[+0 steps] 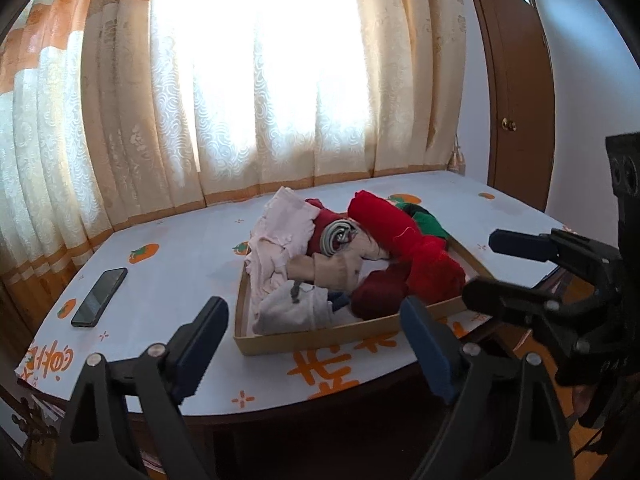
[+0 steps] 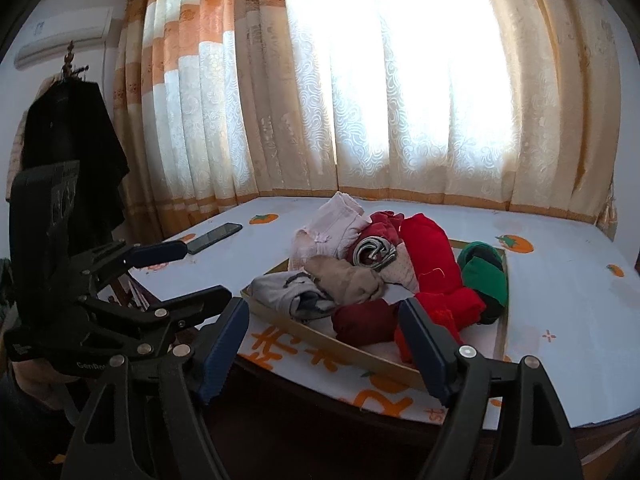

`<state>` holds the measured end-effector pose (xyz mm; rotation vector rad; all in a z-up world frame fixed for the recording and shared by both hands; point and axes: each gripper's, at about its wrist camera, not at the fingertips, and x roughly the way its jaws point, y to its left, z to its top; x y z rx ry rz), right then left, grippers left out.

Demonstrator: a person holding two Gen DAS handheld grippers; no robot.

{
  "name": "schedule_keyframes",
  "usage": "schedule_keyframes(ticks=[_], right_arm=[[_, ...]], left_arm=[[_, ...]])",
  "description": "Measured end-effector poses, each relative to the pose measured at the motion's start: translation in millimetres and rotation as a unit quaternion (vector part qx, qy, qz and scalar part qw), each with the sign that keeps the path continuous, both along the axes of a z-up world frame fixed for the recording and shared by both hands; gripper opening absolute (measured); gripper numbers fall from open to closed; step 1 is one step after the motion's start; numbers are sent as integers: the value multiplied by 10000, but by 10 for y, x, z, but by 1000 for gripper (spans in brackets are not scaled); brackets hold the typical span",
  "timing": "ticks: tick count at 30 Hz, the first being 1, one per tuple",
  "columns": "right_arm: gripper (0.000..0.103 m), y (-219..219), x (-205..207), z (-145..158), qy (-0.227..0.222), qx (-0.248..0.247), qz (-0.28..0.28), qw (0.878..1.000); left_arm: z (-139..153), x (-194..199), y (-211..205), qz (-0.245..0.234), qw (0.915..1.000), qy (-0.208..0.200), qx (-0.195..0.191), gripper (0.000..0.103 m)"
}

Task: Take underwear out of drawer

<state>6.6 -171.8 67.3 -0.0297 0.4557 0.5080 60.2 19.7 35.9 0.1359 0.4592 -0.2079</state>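
Fingers [image 1: 416, 344] of both grippers spread, empty

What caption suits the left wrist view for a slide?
Open left tongs face a shallow drawer heaped with underwear on a persimmon-print table.

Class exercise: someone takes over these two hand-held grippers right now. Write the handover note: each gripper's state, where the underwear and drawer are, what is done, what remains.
Left gripper: open, empty, short of the table's near edge.
Right gripper: open, empty, beside it at that edge.
Drawer: shallow box on the table, piled with rolled underwear; a pink piece hangs over its far left corner.
Phone lies to the left of the drawer.
Done: no piece lies clear of the drawer.
Left: grip a piece, lift it out, repeat.
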Motion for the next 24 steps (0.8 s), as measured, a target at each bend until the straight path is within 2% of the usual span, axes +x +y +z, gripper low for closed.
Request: schedule_keyframes(ticks=[8,11,24], right_arm=[[80,-89,-182,50,-273,30,-192,9994],[80,-129,-198,68,-289,90,-233,9993],[81,-222,-168,74,-299,179,-310,9989]], left_arm=[[-1,-64,-10,42,10000,-62,-51,93],[-4,-75,-33,46,9999,-84,-34,97],[42,-81,-106,25,10000,-65,32,100]])
